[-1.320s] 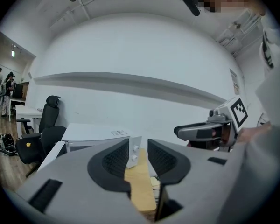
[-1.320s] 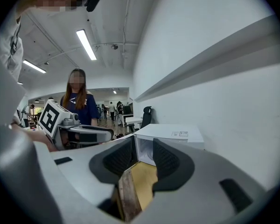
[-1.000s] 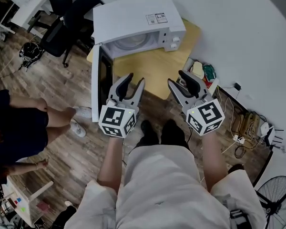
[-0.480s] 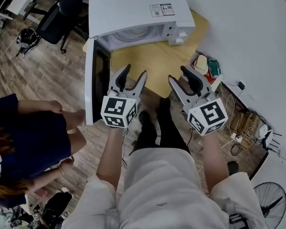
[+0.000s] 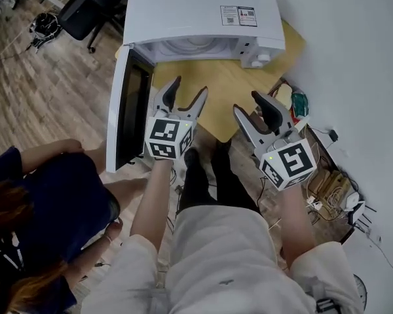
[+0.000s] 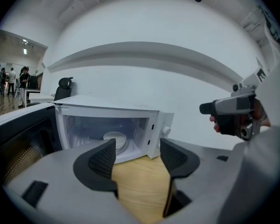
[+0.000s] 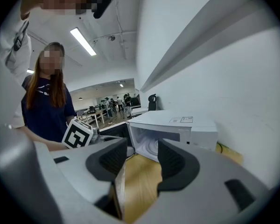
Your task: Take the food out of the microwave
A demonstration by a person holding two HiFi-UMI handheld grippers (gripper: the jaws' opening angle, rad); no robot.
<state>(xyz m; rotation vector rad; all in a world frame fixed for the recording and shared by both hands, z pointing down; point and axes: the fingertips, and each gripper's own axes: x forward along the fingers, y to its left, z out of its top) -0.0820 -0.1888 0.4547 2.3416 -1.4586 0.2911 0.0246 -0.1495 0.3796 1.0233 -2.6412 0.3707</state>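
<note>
So, closest in are the wearer's pale grey trousers [image 5: 229, 260], with a bystander in a dark blue top [image 5: 52, 201] just off to the left on the brown wood-plank floor [image 5: 52, 70]. Both bare forearms reach forward. The left gripper [image 5: 188, 89], grey with black pads and a black-and-white marker cube [image 5: 168, 138] on its back, has its jaws partway apart; they've just been opening and there's nothing between them, only tabletop showing through the gap. The right gripper [image 5: 247, 103] is the same build, jaws spread wide, also just been opening, also empty. The two are side by side but apart, both hovering at the near edge of the light wooden table [image 5: 223, 90] and aimed at the boxy white microwave [image 5: 196, 12] that sits on it against the white wall. The microwave's dark-windowed door [image 5: 121, 110] hangs wide open to the left, just beside the left gripper. In the left gripper view you can see a round white dish [image 6: 115, 139] sitting inside the cavity on the turntable; can't tell what's in it. Neither gripper touches it or reaches the opening. Further off, a tangle of cables [image 5: 327, 182] lies by the wall on the right, and a black office chair [image 5: 95, 5] stands beyond the microwave on the left.
</note>
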